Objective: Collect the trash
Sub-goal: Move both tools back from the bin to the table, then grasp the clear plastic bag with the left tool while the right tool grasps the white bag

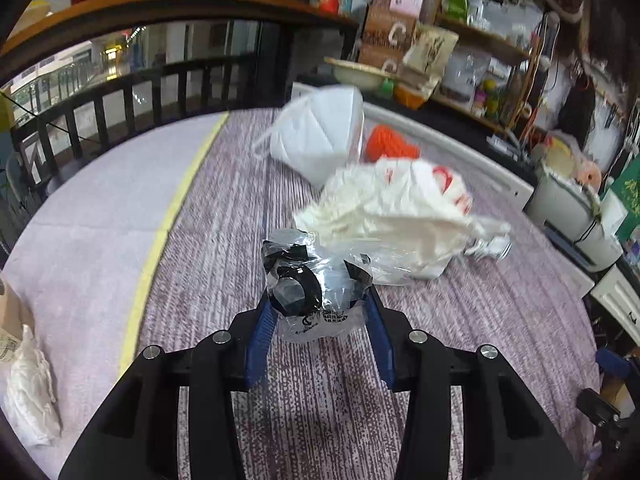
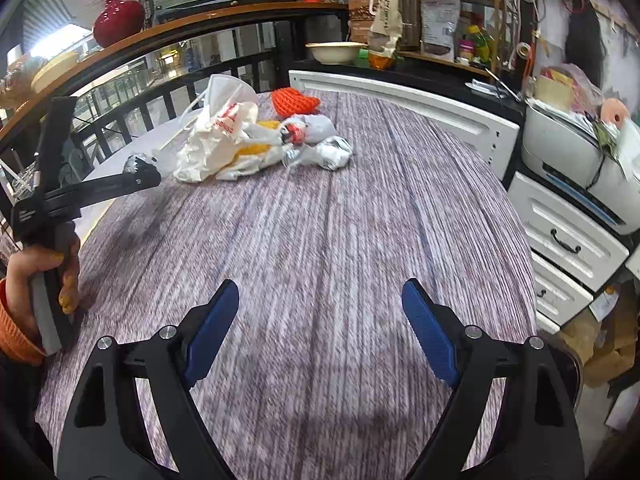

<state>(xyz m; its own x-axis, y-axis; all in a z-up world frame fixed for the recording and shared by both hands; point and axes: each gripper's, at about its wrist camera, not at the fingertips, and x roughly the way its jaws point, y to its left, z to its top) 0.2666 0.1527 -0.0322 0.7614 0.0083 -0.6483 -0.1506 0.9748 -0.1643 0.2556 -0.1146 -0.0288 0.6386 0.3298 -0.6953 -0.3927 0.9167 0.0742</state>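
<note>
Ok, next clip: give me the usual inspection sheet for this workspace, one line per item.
Surface: table under a purple-grey striped cloth.
Job's things: clear plastic wrapper with black print; white face mask; crumpled white bag with red print; foil wrappers.
Clutter: orange knitted piece; crumpled tissue at the left edge.
Grippers: left gripper, jaws closed onto the clear plastic wrapper; right gripper, jaws wide, nothing between them.
Cables: nothing seen on the table.
Surroundings: black railing, crowded shelves, white drawers, red vase.
</note>
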